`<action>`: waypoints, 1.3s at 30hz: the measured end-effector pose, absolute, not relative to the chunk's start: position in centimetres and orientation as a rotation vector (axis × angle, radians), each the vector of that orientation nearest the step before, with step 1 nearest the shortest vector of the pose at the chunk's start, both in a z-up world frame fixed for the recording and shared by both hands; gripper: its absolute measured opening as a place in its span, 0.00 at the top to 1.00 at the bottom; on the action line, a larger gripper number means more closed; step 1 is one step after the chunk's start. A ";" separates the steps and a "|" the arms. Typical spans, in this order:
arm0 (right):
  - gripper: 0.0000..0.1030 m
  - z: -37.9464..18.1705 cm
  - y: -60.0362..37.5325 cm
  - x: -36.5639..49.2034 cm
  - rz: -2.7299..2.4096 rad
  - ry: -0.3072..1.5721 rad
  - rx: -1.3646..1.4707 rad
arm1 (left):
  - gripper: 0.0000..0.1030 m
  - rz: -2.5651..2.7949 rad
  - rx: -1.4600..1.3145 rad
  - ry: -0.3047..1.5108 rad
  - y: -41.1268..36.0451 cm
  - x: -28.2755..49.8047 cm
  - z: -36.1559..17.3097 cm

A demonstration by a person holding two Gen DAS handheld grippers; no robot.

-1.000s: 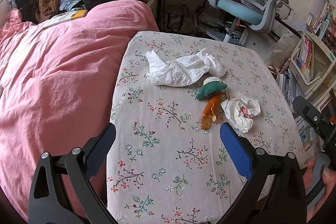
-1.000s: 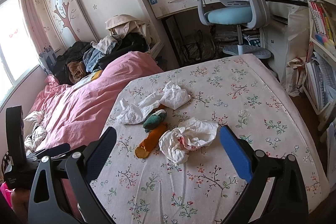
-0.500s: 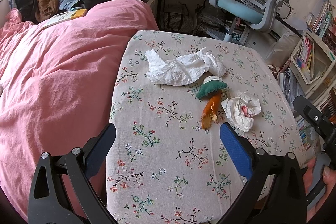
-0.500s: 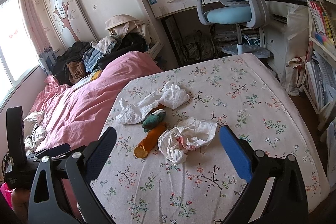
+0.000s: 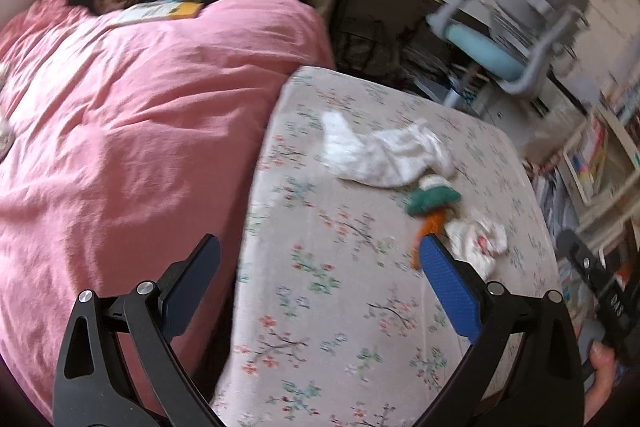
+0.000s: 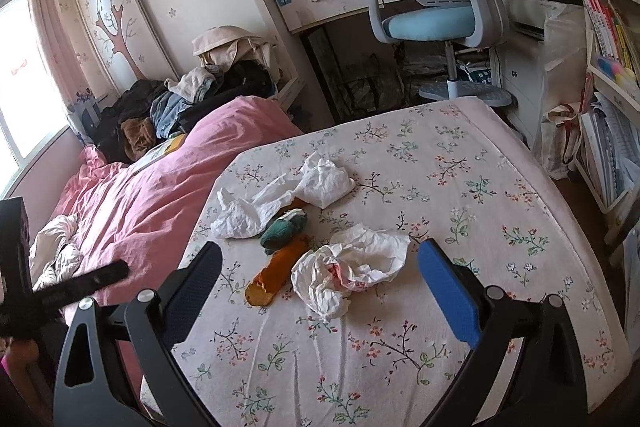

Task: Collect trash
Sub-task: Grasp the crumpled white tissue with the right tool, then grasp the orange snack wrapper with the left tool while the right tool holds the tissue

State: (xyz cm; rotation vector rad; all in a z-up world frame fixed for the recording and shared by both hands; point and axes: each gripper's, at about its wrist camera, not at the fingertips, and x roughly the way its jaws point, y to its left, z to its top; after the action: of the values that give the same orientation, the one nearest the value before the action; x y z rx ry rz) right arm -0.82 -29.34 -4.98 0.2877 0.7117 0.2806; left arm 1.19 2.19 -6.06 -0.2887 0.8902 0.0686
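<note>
Both my grippers hang empty over the near edge of the flowered sheet (image 6: 460,195), the right gripper (image 6: 318,269) and the left gripper (image 5: 320,265) each with fingers spread wide. Nothing looks collected yet. Just ahead of the right one lies a crumpled paper wad (image 6: 350,269), touching an orange-and-green sock (image 6: 280,251). Beyond that a larger white tissue (image 6: 280,197) sprawls. I see no bin anywhere.

Pink duvet (image 6: 152,195), blue desk chair (image 6: 432,11), white desk (image 6: 320,1), tree-decal wall (image 6: 116,23), bright window (image 6: 16,75)
</note>
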 end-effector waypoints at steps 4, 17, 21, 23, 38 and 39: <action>0.08 -5.4 -29.0 -0.1 0.288 0.726 0.266 | 0.07 0.113 -0.370 0.902 4.6 1.4 -6.7; 0.12 -12.6 -27.5 6.5 0.234 0.979 0.269 | 0.07 0.058 -0.212 0.963 0.1 4.0 -8.4; 0.47 -13.0 -26.3 6.8 0.276 0.980 0.145 | 0.07 0.044 -0.172 0.980 -1.6 5.3 -8.9; 0.69 -12.6 -26.6 6.6 0.330 0.980 0.148 | 0.07 0.027 -0.143 0.991 -2.9 6.0 -9.4; 0.76 -8.0 -32.2 3.6 0.407 0.846 0.124 | 0.42 -0.073 -0.004 1.029 -12.8 11.0 -15.3; 0.76 -7.8 -32.3 3.5 0.412 0.845 0.124 | 0.67 -0.092 -0.015 1.016 -12.9 11.1 -15.2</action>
State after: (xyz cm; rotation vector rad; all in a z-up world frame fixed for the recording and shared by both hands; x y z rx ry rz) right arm 3.53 -32.33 -7.81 0.1242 0.8447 0.4117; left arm 11.05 -12.95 -15.19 -0.0152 1.0157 -0.0919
